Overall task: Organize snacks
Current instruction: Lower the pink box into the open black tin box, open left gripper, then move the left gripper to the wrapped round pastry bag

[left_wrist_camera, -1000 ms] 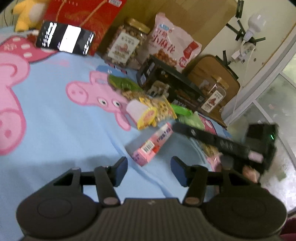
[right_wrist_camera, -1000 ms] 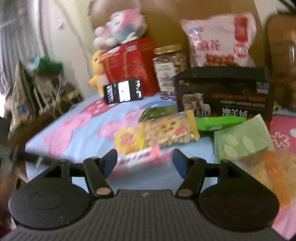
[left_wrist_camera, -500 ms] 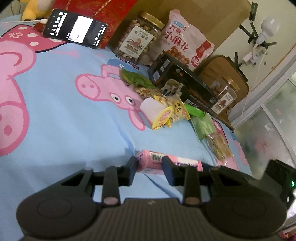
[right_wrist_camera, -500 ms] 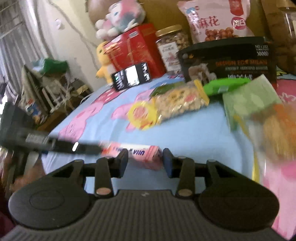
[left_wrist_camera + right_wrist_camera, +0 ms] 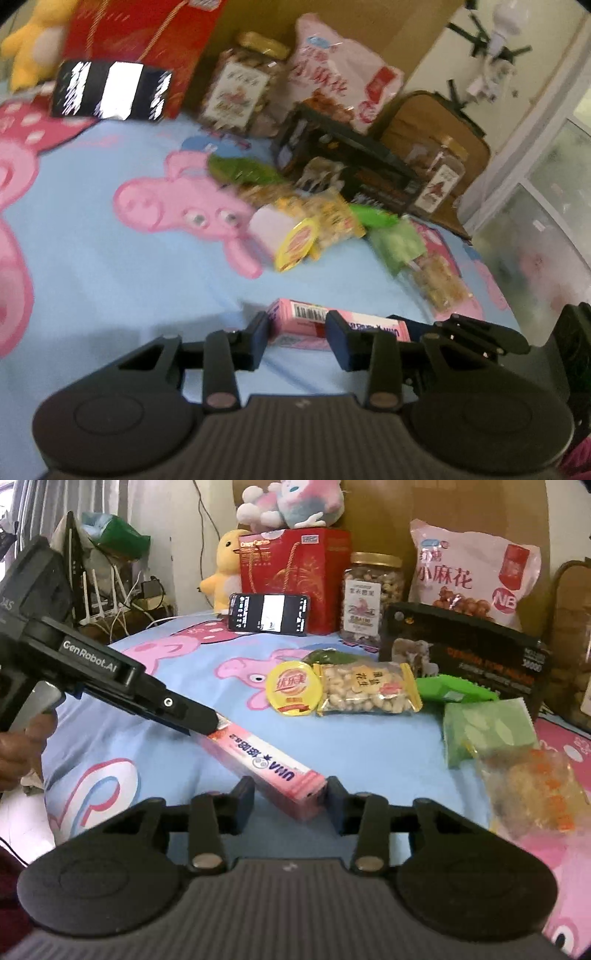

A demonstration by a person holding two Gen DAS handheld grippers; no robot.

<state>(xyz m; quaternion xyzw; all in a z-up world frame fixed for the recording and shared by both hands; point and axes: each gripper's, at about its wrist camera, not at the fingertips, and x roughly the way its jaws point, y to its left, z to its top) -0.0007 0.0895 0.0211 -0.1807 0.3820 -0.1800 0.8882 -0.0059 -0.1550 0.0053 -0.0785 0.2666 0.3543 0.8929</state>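
Observation:
A long pink snack box (image 5: 266,768) lies on the blue Peppa Pig sheet (image 5: 369,753); it also shows in the left wrist view (image 5: 332,325). My left gripper (image 5: 297,338) has its fingers on either side of one end of the box; it also shows in the right wrist view (image 5: 207,720). My right gripper (image 5: 290,799) has its fingers around the other end, a small gap showing on the left. Neither view shows clearly whether the jaws press the box. A yellow-lidded cup (image 5: 293,688), a peanut bag (image 5: 365,694), green packets (image 5: 487,731) and a clear snack bag (image 5: 535,786) lie beyond.
At the back stand a red gift box (image 5: 295,579), a phone (image 5: 267,613), a nut jar (image 5: 371,594), a pink snack bag (image 5: 469,572) and a black box (image 5: 465,657). A yellow plush (image 5: 225,568) sits at the back left. The bed edge is to the left.
Both grippers have closed in around the two ends of the pink box. The box has turned to lie across between them.

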